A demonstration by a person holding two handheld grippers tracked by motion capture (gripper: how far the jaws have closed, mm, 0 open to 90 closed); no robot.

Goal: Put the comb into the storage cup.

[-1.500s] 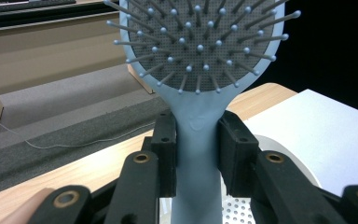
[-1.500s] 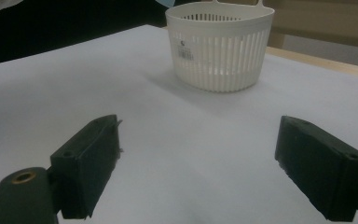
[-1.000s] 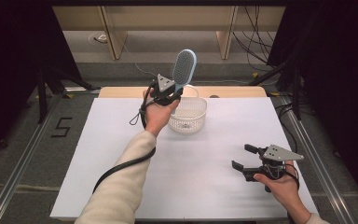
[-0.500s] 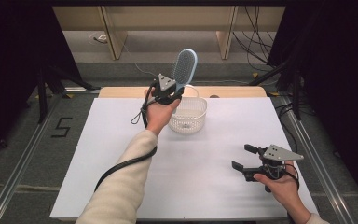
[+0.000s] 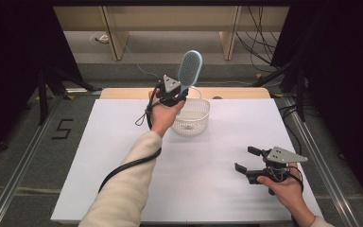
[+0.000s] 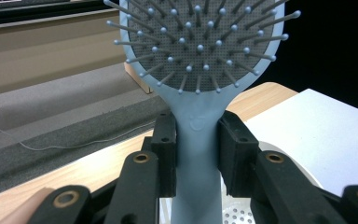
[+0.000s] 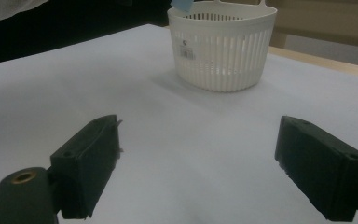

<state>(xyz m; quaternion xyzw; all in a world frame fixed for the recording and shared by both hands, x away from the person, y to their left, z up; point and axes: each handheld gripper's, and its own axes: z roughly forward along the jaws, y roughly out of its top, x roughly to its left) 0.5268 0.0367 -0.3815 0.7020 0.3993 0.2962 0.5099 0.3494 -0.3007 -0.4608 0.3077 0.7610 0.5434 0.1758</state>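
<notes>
In the high view the table (image 5: 123, 156) takes up the middle and lower frame. The basket (image 5: 191, 116) stands on it just above centre, near the far edge. The left tongs (image 5: 174, 92) hang over the basket's left rim, and the brush (image 5: 189, 71) stands upright in them, its head above and behind the basket. The right tongs (image 5: 248, 161) are at lower right, just over the table, well apart from the basket. In the right gripper view the basket (image 7: 221, 46) sits at upper centre, beyond the jaws.
</notes>
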